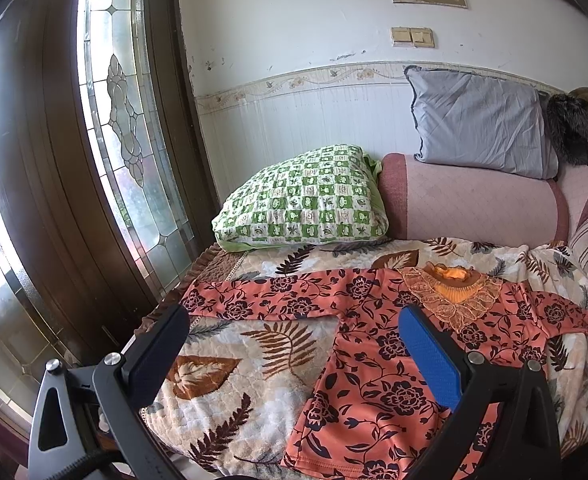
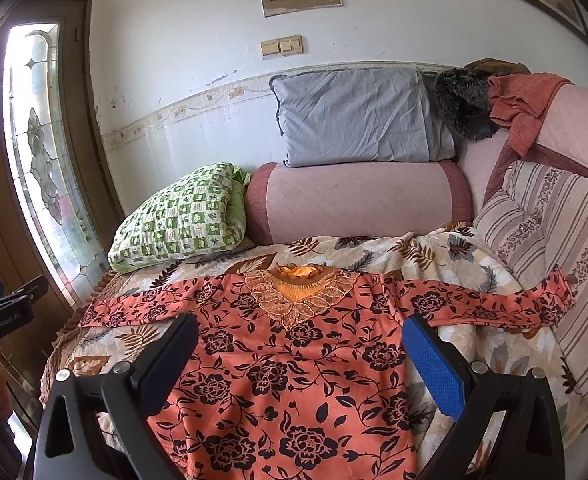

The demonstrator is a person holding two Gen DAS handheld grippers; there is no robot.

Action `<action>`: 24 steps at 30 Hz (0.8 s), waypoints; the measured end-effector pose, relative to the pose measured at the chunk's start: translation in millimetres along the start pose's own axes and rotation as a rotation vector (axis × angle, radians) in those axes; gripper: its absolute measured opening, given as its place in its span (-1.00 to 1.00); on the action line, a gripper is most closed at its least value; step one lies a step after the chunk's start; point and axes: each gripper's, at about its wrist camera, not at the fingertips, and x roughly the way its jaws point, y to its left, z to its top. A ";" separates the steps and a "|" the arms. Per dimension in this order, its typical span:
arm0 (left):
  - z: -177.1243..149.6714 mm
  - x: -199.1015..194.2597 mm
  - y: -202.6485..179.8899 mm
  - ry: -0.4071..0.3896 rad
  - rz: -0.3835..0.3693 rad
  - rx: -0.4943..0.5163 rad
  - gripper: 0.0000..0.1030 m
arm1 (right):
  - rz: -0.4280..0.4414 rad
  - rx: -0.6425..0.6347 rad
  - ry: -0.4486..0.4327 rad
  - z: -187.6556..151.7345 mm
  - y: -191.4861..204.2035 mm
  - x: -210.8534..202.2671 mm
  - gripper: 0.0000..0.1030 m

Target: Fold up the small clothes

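A small orange top (image 1: 378, 364) (image 2: 290, 376) with a black flower print and a lace collar lies flat on the leaf-print blanket (image 1: 230, 368) (image 2: 466, 264), both sleeves spread out sideways. My left gripper (image 1: 294, 320) hovers open above the top's left side, where the left sleeve (image 1: 262, 296) meets the body, with nothing between its fingers. My right gripper (image 2: 300, 328) is open too, held above the chest of the top just below the collar (image 2: 298, 292). The right sleeve (image 2: 490, 304) reaches toward the striped cushion.
A green checked pillow (image 1: 306, 200) (image 2: 182, 216), a pink bolster (image 1: 474, 200) (image 2: 358, 200) and a grey pillow (image 1: 482, 120) (image 2: 358, 116) line the wall. A striped cushion (image 2: 554, 256) stands at right. A glazed wooden door (image 1: 94, 140) is left of the bed edge.
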 end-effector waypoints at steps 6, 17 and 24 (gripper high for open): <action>-1.2 1.2 -4.6 0.004 0.002 0.013 1.00 | 0.000 0.003 0.002 -0.8 -1.0 0.7 1.00; -2.9 18.8 -32.2 0.041 -0.013 0.053 1.00 | -0.035 0.041 0.026 -2.6 -36.3 18.2 1.00; -45.1 110.3 -76.1 0.421 -0.227 0.023 1.00 | -0.188 0.191 0.054 -12.3 -170.1 54.7 1.00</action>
